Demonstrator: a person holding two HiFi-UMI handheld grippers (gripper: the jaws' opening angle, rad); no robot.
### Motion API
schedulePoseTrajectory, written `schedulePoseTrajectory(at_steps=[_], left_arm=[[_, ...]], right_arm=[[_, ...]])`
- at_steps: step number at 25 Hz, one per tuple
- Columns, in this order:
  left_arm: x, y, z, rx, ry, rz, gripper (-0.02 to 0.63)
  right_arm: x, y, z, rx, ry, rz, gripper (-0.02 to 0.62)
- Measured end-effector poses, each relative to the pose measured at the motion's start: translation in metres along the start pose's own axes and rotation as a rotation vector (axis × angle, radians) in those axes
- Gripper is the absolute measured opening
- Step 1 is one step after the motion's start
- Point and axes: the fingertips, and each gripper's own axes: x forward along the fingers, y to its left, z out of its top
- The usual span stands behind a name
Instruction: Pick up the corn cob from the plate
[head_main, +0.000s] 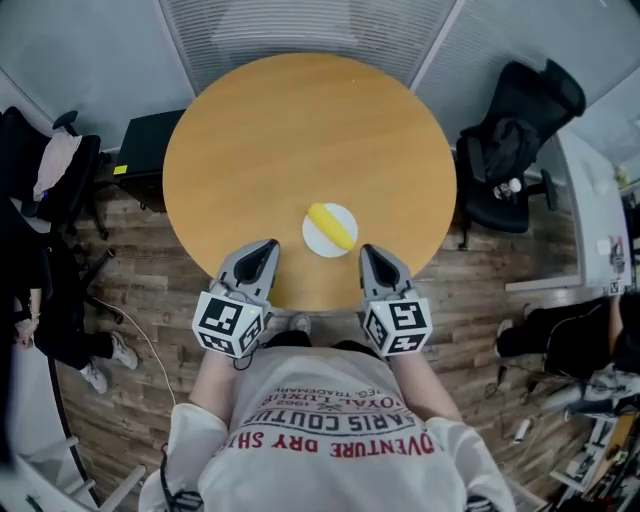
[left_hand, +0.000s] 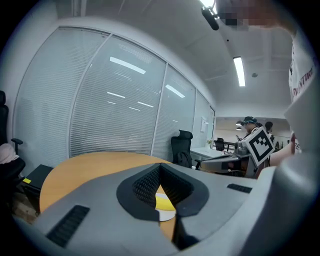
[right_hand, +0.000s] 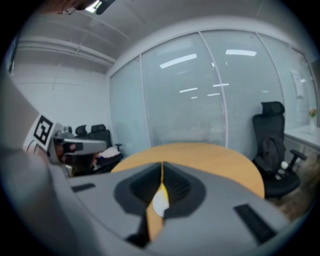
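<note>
A yellow corn cob (head_main: 331, 225) lies on a small white plate (head_main: 316, 241) near the front edge of the round wooden table (head_main: 300, 130). My left gripper (head_main: 267, 246) hovers at the table's edge just left of the plate, and my right gripper (head_main: 366, 251) just right of it. Both are apart from the plate and hold nothing. In the left gripper view, the left gripper (left_hand: 160, 166) has its tips together, and the corn cob (left_hand: 164, 201) and plate (left_hand: 166, 215) show through the gap below. In the right gripper view, the right gripper (right_hand: 162, 164) is shut, with a sliver of plate (right_hand: 160, 204) visible.
A black office chair (head_main: 515, 140) stands right of the table and another chair (head_main: 50, 170) at the left. A black cabinet (head_main: 145, 145) sits beside the table's left side. Glass walls with blinds stand behind. Another person (head_main: 560, 335) is at the right.
</note>
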Motion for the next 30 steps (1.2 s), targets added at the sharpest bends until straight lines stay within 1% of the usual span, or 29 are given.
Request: schedulePoseTrajectory(at_steps=[3,6,11,14,17,18,19,20,23,27,30], left_arm=[[0.011,0.010,-0.003,-0.018,-0.004,-0.006,0.035],[0.023,0.018,-0.007,-0.019,0.005,0.013,0.035],[0.037,0.037,-0.018,-0.041,0.021,0.076,0.035],[0.041,0.047,-0.023,-0.060,0.024,0.124,0.035],[0.046,0.056,-0.033,-0.074,0.052,0.163,0.035],[0.046,0.060,-0.037,-0.072,0.066,0.180,0.035],[0.046,0.063,-0.041,-0.068,0.078,0.197,0.035],[0.045,0.065,-0.046,-0.065,0.091,0.212,0.035],[0.044,0.066,-0.058,-0.041,0.128,0.238,0.035],[0.046,0.068,-0.066,-0.032,0.151,0.261,0.035],[0.045,0.073,-0.068,-0.043,0.150,0.287,0.035]], right_arm=[[0.019,-0.002,-0.004,-0.004,0.041,0.024,0.029],[0.040,-0.006,-0.012,-0.028,0.097,0.071,0.029],[0.079,-0.008,-0.034,-0.084,0.212,0.172,0.030],[0.100,-0.009,-0.057,-0.114,0.298,0.236,0.031],[0.119,-0.015,-0.084,-0.133,0.393,0.279,0.033],[0.125,-0.016,-0.094,-0.134,0.429,0.291,0.062],[0.131,-0.017,-0.104,-0.133,0.467,0.304,0.143],[0.137,-0.018,-0.113,-0.129,0.507,0.316,0.180],[0.151,-0.022,-0.135,-0.119,0.599,0.323,0.205],[0.172,-0.024,-0.157,-0.177,0.672,0.321,0.244],[0.184,-0.021,-0.170,-0.217,0.726,0.334,0.249]])
